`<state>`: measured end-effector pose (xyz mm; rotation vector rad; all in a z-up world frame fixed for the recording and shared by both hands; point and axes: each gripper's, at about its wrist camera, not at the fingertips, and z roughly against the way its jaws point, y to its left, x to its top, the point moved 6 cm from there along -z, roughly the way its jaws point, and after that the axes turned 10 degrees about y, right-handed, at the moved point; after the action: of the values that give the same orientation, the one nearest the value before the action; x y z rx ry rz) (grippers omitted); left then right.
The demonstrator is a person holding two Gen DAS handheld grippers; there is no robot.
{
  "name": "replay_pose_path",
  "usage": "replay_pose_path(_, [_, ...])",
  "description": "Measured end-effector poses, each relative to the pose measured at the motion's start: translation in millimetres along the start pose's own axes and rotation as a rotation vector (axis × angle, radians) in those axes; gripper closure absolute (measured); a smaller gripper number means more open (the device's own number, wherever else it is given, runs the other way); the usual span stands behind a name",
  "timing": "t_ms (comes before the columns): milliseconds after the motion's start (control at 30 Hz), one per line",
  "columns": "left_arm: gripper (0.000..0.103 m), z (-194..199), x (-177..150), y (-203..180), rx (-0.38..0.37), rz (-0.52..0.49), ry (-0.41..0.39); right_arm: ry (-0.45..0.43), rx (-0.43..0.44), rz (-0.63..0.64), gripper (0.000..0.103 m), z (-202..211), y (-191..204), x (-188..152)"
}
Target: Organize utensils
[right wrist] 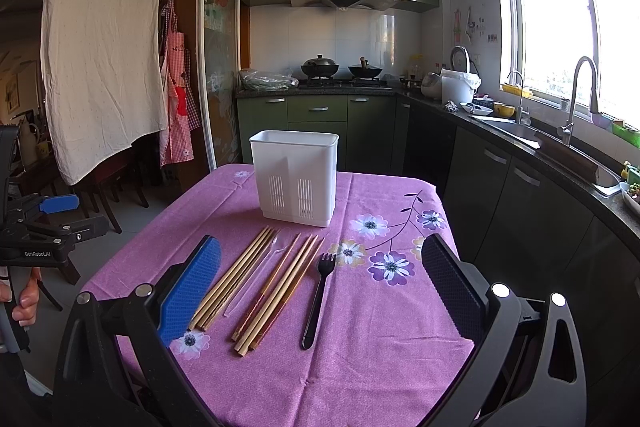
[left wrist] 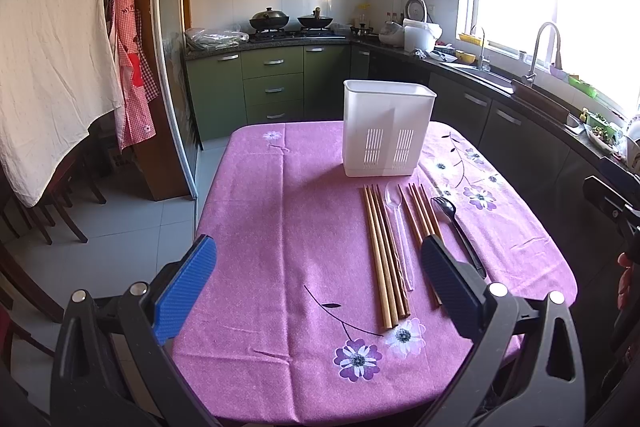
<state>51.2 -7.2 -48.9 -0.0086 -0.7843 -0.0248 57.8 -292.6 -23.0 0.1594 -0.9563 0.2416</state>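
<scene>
Up close, my left gripper [left wrist: 316, 275] had its two blue-padded fingers spread wide with nothing between them, hanging above the near end of the table. My right gripper [right wrist: 322, 277] stood just as wide apart and equally bare, over the near ends of the utensils. From the right wrist view I could also see the left gripper off to the side, held in a hand [right wrist: 25, 297].

Beyond the fingers, the utensils lay side by side on the pink floral tablecloth [left wrist: 280, 219], pointing toward the far edge. Counting from the left, I made out one bundle of light chopsticks [right wrist: 236, 283], about four sticks as far as I could tell, then one clear plastic spoon [right wrist: 262, 267], then a second bundle of darker-ended chopsticks [right wrist: 280, 291], again roughly four, and last one black plastic fork [right wrist: 318, 299], set slightly apart from the rest. The bundles were too tightly packed for an exact count.

Farther out stood one white utensil holder [right wrist: 295, 179], upright near the far edge, with two slotted panels on its front and nothing showing above its rim.
</scene>
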Motion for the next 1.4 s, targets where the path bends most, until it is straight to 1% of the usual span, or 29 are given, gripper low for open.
replay_pose_path(200, [0.006, -2.9, -1.3, -0.5, 0.001, 0.001, 0.004, 0.002, 0.000, 0.001, 0.004, -3.6, 0.0, -1.7])
replay_pose_path(267, [0.006, -3.9, -3.0, -1.0, 0.001, 0.001, 0.005, 0.003, 0.000, 0.000, 0.004, -9.3, 0.0, -8.8])
replay_pose_path(1167, [0.006, -6.8, -7.1, -1.3, 0.000, -0.001, 0.016, 0.010, 0.000, 0.000, 0.004, -13.9, 0.5, -13.5])
replay_pose_path(1300, [0.006, -10.2, -7.2, -1.9, 0.000, -0.002, 0.028, 0.027, 0.003, -0.001, 0.004, -18.7, -1.6, -17.5])
replay_pose_path(1400, [0.006, -17.4, -6.2, -1.7, -0.001, -0.005, 0.052, 0.053, 0.006, -0.001, 0.004, -25.5, -4.9, -15.3])
